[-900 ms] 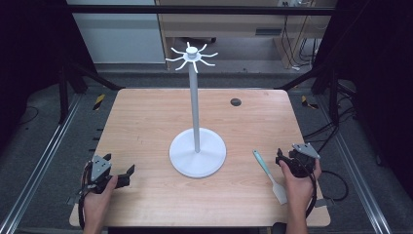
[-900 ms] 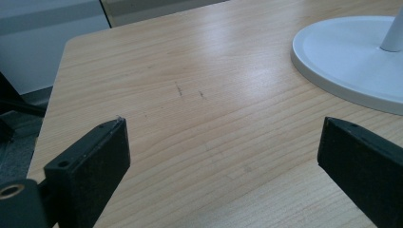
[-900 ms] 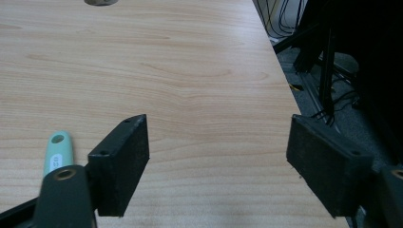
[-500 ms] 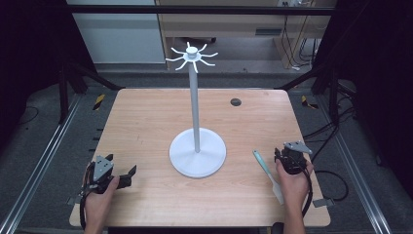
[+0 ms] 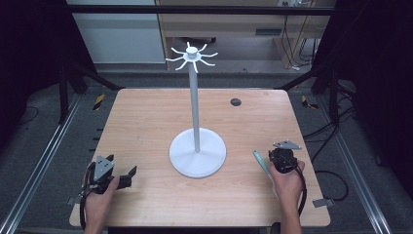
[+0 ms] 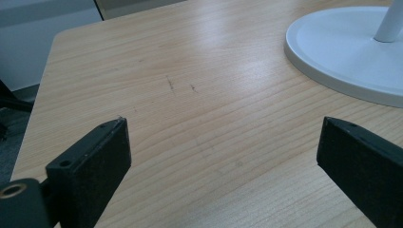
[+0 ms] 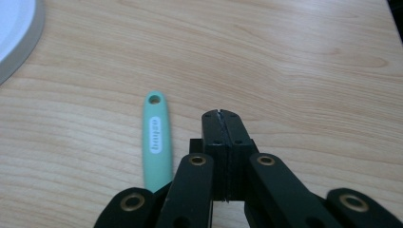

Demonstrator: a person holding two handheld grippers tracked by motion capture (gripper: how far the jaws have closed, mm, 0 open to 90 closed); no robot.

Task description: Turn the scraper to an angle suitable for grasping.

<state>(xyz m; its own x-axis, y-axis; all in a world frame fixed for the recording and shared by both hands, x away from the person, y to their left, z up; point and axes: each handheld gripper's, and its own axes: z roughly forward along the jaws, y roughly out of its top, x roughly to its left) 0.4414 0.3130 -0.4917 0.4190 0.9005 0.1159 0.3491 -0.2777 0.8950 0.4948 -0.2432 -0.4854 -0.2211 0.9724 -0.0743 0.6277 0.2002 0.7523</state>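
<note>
High view: wooden counter (image 5: pixel 146 126) with a tall white stand (image 5: pixel 197 112) at centre, hooks fanned out at its top. Left of the stand's round base, near the counter's front edge, left gripper (image 5: pixel 127 174) held low in a hand, jaws spread wide and empty. Right of the base, right gripper (image 5: pixel 275 157) in the other hand, with a mint-green handle (image 5: pixel 260 162) lying flat just beside it, between gripper and base.

Left gripper view: two black jaws far apart over bare wood, the stand's base (image 6: pixel 342 52) ahead and to the right.

Right gripper view: jaws pressed together, pinching nothing; green handle (image 7: pixel 156 137) lying just left of them, hanging hole at its far end.

Likely step: picking up the handle. Best done by spreading the jaws first, shifting sideways to straddle the handle mid-length, then closing squarely so the tool stays level.
</note>
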